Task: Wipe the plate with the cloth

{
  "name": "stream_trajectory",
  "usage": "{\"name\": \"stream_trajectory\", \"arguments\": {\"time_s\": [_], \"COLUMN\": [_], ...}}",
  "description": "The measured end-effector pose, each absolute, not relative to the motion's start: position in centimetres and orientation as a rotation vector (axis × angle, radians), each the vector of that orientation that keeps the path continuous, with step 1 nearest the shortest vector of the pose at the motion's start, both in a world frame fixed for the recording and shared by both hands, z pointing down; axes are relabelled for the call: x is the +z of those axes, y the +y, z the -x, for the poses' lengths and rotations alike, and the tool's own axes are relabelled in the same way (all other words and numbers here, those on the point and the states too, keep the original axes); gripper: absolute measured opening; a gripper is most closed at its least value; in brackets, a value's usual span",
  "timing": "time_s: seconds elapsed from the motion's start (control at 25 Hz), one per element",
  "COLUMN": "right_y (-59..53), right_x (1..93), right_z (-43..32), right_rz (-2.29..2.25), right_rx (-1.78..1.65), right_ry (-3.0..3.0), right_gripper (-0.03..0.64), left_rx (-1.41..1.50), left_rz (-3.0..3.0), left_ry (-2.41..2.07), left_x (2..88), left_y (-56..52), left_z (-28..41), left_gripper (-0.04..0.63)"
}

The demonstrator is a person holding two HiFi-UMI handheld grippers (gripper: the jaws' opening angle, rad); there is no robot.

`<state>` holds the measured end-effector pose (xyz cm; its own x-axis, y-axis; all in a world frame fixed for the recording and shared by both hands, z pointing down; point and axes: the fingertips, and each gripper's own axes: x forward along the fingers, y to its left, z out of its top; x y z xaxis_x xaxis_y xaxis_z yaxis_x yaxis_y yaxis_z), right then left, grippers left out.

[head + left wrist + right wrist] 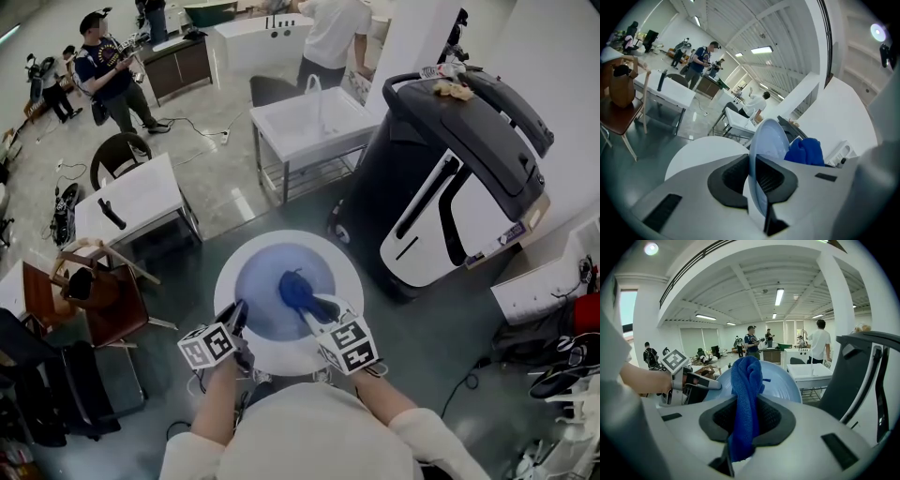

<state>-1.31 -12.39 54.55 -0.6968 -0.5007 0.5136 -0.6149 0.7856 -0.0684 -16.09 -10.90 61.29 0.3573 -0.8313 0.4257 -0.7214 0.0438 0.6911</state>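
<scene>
— When you look down from the head view, where is the plate [261, 286]?
— Over the round white table [349, 265], between both grippers. The left gripper [236, 315] reaches its near-left rim; the right gripper [315, 312] brings the blue cloth [296, 289] onto its face. The jaws are hard to read from up there.
— Does the left gripper view settle it?
— Yes: its jaws pinch the plate's rim, the plate edge-on and tilted, the cloth bunched beyond its right side.
— And the right gripper view?
— Its jaws are clamped on the cloth, which rises from between them against the plate's pale blue hollow. Only here does the left gripper show from outside, at the plate's left rim.
</scene>
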Motion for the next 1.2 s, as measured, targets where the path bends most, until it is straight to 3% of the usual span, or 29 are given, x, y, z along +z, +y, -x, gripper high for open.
{"name": "stream_trajectory", "arguments": {"time_s": [1.2], "right_y": [-13.5], "right_x": [55.9], "right_z": [-1.4], "right_rz": [-0.962], "right_rx": [0.413], "right_ry": [-2.450], "right_gripper": [0.092], "left_rx": [-0.029], "left_rz": [-1.429], "left_ry": [-1.319], "left_x": [74.9], "left_y": [-11.6], "left_z": [14.7], "left_gripper": [0.044]}}
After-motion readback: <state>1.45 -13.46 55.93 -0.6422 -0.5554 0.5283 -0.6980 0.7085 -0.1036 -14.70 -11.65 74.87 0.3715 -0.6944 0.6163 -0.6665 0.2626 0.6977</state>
